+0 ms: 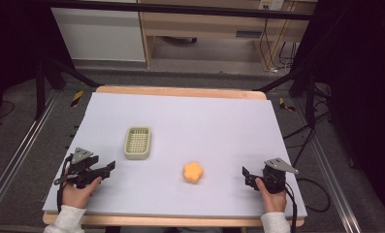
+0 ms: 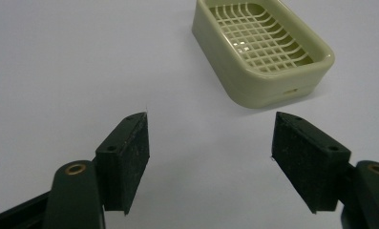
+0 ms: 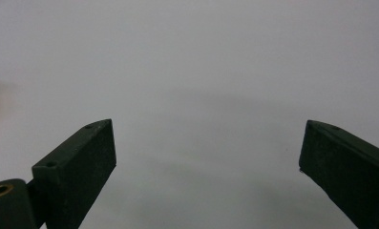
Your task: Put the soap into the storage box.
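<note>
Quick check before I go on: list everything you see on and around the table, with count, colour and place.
soap dish: 1, pale green with a grid bottom, empty, left of table centre, just ahead of the left hand-held gripper
sponge: 1, orange, flower-shaped, near the table's middle front, apart from the dish
table: 1, white top with a wooden edge
shelf unit: 1, light wood, on the floor beyond the table
left hand-held gripper: 1, black, open, front left, holding nothing
right hand-held gripper: 1, black, open, front right, holding nothing
hands: 2, white sleeves, at the near edge
</note>
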`<state>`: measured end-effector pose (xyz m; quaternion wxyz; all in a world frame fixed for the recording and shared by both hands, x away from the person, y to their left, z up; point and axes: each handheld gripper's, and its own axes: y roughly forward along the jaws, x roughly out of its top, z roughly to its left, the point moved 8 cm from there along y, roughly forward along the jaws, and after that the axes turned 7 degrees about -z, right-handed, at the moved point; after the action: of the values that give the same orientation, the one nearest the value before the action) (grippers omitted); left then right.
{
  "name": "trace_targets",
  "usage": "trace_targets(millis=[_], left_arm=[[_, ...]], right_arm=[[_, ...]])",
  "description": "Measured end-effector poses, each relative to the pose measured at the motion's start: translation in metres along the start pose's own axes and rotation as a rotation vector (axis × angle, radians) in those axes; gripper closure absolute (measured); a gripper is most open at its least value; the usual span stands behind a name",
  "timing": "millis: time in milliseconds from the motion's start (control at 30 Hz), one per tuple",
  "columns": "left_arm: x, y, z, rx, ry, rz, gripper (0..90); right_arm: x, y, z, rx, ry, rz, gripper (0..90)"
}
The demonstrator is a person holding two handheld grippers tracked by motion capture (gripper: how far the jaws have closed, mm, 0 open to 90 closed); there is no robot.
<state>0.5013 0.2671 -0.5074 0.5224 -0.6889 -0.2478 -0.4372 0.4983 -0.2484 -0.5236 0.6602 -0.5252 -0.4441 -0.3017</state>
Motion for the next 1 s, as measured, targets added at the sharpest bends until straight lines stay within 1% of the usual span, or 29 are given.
trace_targets(millis=[67, 100, 200, 233, 367, 533, 567, 600, 667, 767, 800, 867, 900, 967, 1000], left_arm=[[0.001, 0.001, -0.004, -0.008, 0.010, -0.004, 28.5], [0.001, 0.000, -0.006, -0.010, 0.020, -0.001, 28.5], [0.002, 0.000, -0.009, -0.015, 0.032, -0.003, 28.1], [0.002, 0.000, -0.011, -0.019, 0.034, -0.005, 28.1], [0.003, 0.000, -0.015, -0.024, 0.047, -0.012, 28.0], [0.004, 0.000, -0.018, -0.027, 0.053, -0.015, 27.8], [0.004, 0.000, -0.019, -0.033, 0.059, -0.009, 27.7], [0.005, 0.001, -0.021, -0.036, 0.058, -0.010, 27.6], [0.006, 0.002, -0.023, -0.042, 0.058, -0.013, 27.4], [0.008, 0.002, -0.026, -0.045, 0.072, -0.009, 26.9], [0.008, 0.002, -0.028, -0.049, 0.070, -0.012, 26.8], [0.009, 0.002, -0.029, -0.050, 0.074, -0.013, 26.5], [0.010, 0.002, -0.031, -0.058, 0.078, -0.011, 26.4], [0.010, 0.002, -0.032, -0.059, 0.075, -0.016, 26.2], [0.011, 0.003, -0.034, -0.062, 0.079, -0.017, 26.2]], right_arm=[[0.000, -0.001, 0.001, 0.007, 0.008, 0.005, 5.5], [0.000, -0.001, 0.000, 0.003, 0.007, 0.003, 5.6], [0.000, -0.002, -0.001, -0.003, 0.014, -0.001, 5.2], [0.000, -0.001, -0.002, -0.004, 0.007, 0.000, 5.4], [-0.001, -0.001, -0.001, 0.008, 0.013, 0.015, 5.5], [0.000, -0.001, -0.001, 0.003, 0.013, 0.006, 5.5], [-0.001, -0.001, -0.002, -0.002, 0.008, -0.002, 5.4], [-0.001, -0.001, -0.001, 0.000, 0.018, 0.000, 5.4], [-0.002, 0.000, -0.001, 0.000, 0.009, 0.001, 5.4], [-0.003, 0.002, -0.001, -0.005, 0.004, 0.005, 5.4], [-0.004, 0.002, -0.001, 0.000, 0.004, 0.007, 5.4], [-0.004, 0.002, -0.001, -0.004, 0.000, 0.008, 5.4], [-0.004, 0.002, -0.001, -0.007, 0.003, 0.009, 5.2], [-0.004, 0.002, -0.001, -0.009, 0.003, 0.009, 5.2], [-0.004, 0.002, -0.001, -0.006, -0.006, 0.012, 5.2]])
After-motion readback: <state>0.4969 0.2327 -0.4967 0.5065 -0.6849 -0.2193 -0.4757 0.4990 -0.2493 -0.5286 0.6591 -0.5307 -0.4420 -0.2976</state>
